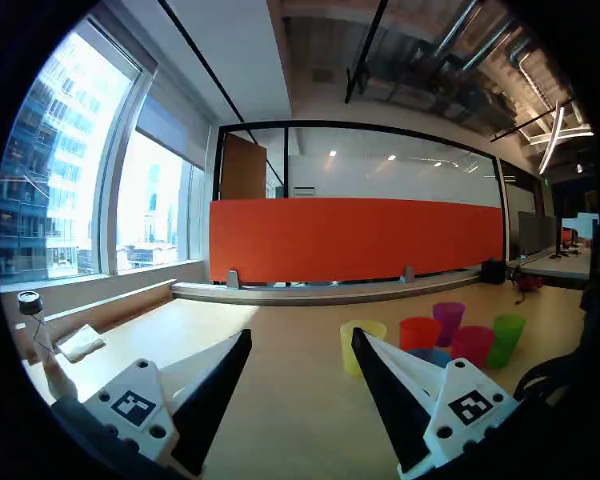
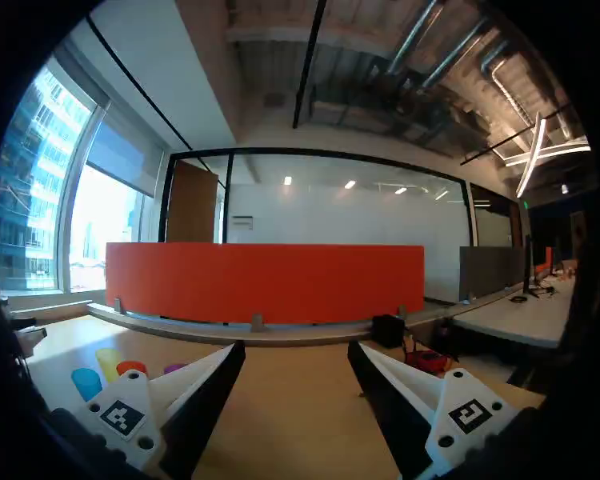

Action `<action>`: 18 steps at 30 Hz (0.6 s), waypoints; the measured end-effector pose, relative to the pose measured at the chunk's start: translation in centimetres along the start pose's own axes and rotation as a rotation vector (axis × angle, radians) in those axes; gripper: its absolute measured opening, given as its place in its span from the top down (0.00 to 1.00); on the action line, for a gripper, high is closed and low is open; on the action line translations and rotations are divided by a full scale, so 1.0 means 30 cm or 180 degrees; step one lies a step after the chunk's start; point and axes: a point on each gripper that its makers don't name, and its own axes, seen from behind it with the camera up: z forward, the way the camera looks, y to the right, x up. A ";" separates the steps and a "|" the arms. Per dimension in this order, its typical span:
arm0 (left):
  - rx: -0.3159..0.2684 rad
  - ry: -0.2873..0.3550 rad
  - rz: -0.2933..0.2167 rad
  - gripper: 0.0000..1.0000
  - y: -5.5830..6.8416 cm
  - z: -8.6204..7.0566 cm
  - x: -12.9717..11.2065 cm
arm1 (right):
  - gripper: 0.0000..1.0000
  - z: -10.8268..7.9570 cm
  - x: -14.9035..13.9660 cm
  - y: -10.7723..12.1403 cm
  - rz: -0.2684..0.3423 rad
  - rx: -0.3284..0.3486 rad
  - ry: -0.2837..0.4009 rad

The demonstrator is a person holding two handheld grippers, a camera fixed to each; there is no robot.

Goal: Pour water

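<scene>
Several cups ahead of left gripper, mostly rightward, jaws apart

No legible text or numbers — none.

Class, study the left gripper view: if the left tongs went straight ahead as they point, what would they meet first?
Probably the yellow cup, slightly off-centre ahead of the left tongs; depth is unclear. Otherwise the orange divider.
</scene>
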 end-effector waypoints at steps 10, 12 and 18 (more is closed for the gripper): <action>-0.0028 -0.0049 -0.0071 0.07 0.001 0.009 -0.030 | 0.01 0.001 0.006 -0.007 -0.0019 0.0007 0.0000; -0.0035 -0.0059 -0.0048 0.07 0.001 0.009 -0.033 | 0.01 0.000 0.011 -0.005 -0.0032 0.0008 0.0007; -0.0058 -0.0105 -0.0008 0.07 0.010 0.016 -0.044 | 0.01 -0.001 0.019 -0.001 -0.0041 -0.0006 0.0018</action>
